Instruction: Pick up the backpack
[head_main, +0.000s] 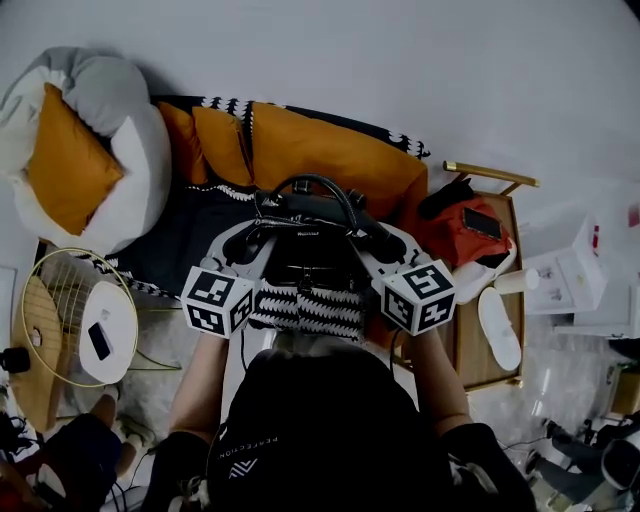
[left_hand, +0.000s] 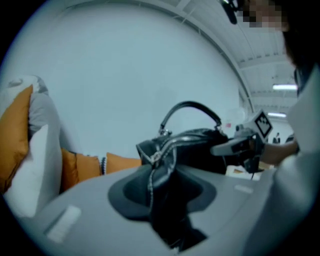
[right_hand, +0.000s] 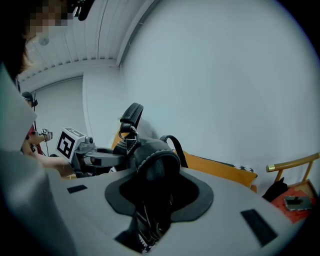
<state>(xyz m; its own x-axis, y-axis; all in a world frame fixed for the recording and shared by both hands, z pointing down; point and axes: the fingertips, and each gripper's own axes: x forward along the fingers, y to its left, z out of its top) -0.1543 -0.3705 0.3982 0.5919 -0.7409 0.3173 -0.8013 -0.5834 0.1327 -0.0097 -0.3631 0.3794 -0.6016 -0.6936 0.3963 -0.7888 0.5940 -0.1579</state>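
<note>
A black backpack (head_main: 305, 250) with a loop handle (head_main: 318, 182) and a black-and-white zigzag lower part hangs between my two grippers, in front of the orange cushions. My left gripper (head_main: 258, 240) is shut on its left side; in the left gripper view a zippered black edge (left_hand: 165, 155) is pinched between the jaws of that gripper (left_hand: 161, 192). My right gripper (head_main: 378, 245) is shut on the right side; in the right gripper view the stitched black rim (right_hand: 156, 162) sits in the jaws of that gripper (right_hand: 156, 200). Each gripper view shows the other gripper beyond the bag.
Orange cushions (head_main: 330, 150) lie on a dark daybed against the wall. A grey and white beanbag (head_main: 95, 130) is at the left. A round wire side table (head_main: 70, 320) bears a phone. At the right a wooden stand (head_main: 500, 300) has a red bag and white items.
</note>
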